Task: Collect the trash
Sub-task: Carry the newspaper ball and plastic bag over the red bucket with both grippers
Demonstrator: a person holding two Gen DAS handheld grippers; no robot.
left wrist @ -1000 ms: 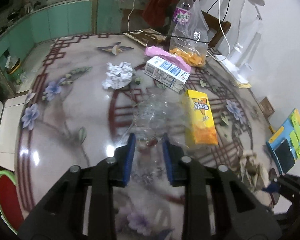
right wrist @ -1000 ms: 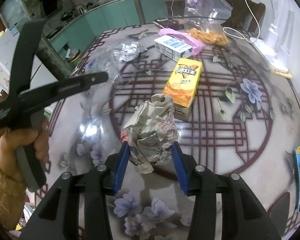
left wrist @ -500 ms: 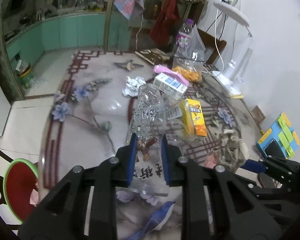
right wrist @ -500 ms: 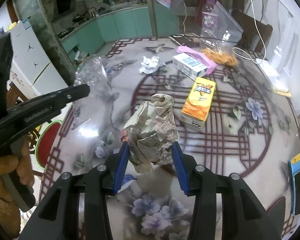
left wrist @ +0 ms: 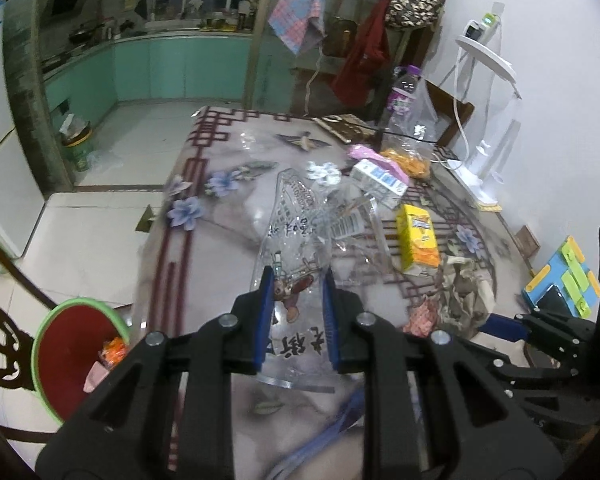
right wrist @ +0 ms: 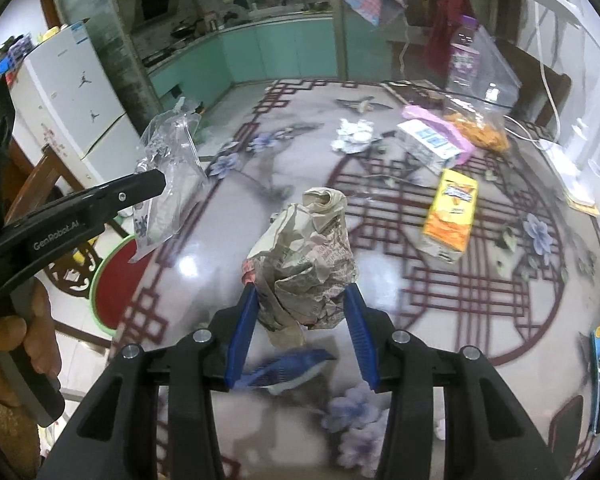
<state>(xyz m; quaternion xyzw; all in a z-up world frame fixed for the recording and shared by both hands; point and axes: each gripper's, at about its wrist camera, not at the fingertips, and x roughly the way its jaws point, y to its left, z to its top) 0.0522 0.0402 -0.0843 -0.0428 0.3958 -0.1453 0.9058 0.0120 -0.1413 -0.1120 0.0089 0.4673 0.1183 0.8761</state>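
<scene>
My left gripper (left wrist: 297, 278) is shut on a clear crumpled plastic bag (left wrist: 300, 240) with printed characters, held above the table's left edge; the bag also shows in the right wrist view (right wrist: 168, 184). My right gripper (right wrist: 300, 292) is shut on a crumpled newspaper ball (right wrist: 308, 264), lifted above the table; the ball also shows in the left wrist view (left wrist: 464, 296). A green-rimmed red bin (left wrist: 76, 356) stands on the floor left of the table, with some trash inside; it also shows in the right wrist view (right wrist: 116, 280).
On the patterned table (right wrist: 460, 320) lie a yellow carton (right wrist: 452, 212), a white milk carton (right wrist: 428, 144), a crumpled white paper (right wrist: 354, 134), a pink item (right wrist: 432, 120) and a clear bag of orange snacks (right wrist: 480, 120). A white lamp (left wrist: 488, 128) stands at the right.
Both grippers rose and drew back toward the table's left side with their loads. The red bin has come into view below the left gripper.
</scene>
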